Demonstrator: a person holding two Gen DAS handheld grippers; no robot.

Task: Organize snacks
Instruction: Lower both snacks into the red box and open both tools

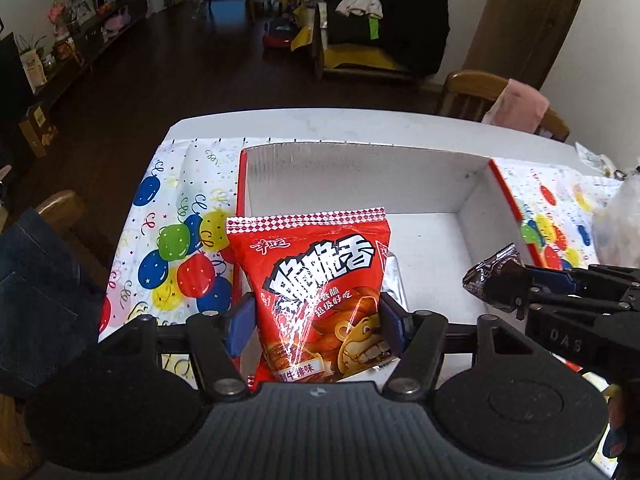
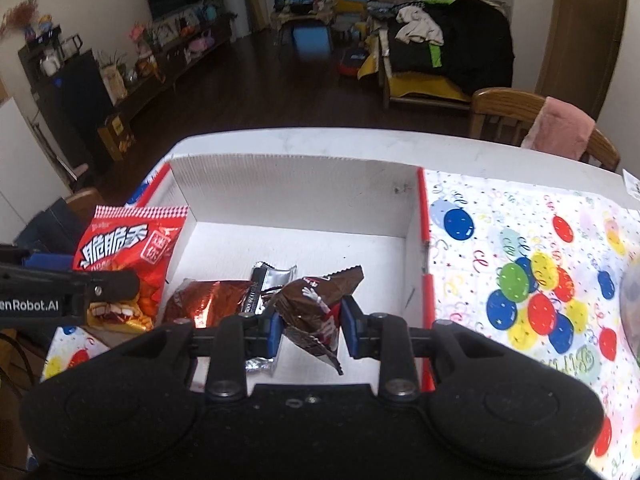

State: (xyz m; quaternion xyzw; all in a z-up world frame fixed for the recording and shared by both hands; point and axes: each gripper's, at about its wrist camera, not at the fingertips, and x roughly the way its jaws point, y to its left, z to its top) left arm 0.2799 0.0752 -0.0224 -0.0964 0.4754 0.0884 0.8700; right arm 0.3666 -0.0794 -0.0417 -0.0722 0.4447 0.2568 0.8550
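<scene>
Snacks are in both grippers, held over the white box (image 2: 296, 192) that sits on the desk (image 2: 360, 142). The left gripper (image 1: 316, 320) has its jaws closed partway onto the lower half of a red bag (image 1: 316, 292), the blue pads pressing its two side edges; the bag stands upright over the box's near left corner, close to the red-edged left wall. The right gripper (image 2: 308, 326) has its jaws pinched on a brown packet (image 2: 316, 304), crumpled and tilted, above the near middle of the box. Already lying on the box floor just beyond the right gripper are a copper packet (image 2: 204, 304) and a silver wrapper (image 2: 266, 280), touching one another.

Risks, as I judge them — the red bag is puffy and glossy and is gripped only by its sides, so it may slide down through the pads or swing if tipped. It also hangs very near the left wall; let go here, it could catch the rim and fall outside onto the balloon cloth (image 1: 176, 248). The brown packet is held by a crumpled fold, so it may twist or drop early and land on the two packets below rather than beside them. The two grippers are close, and crossing paths inside the box could knock one bag loose.
</scene>
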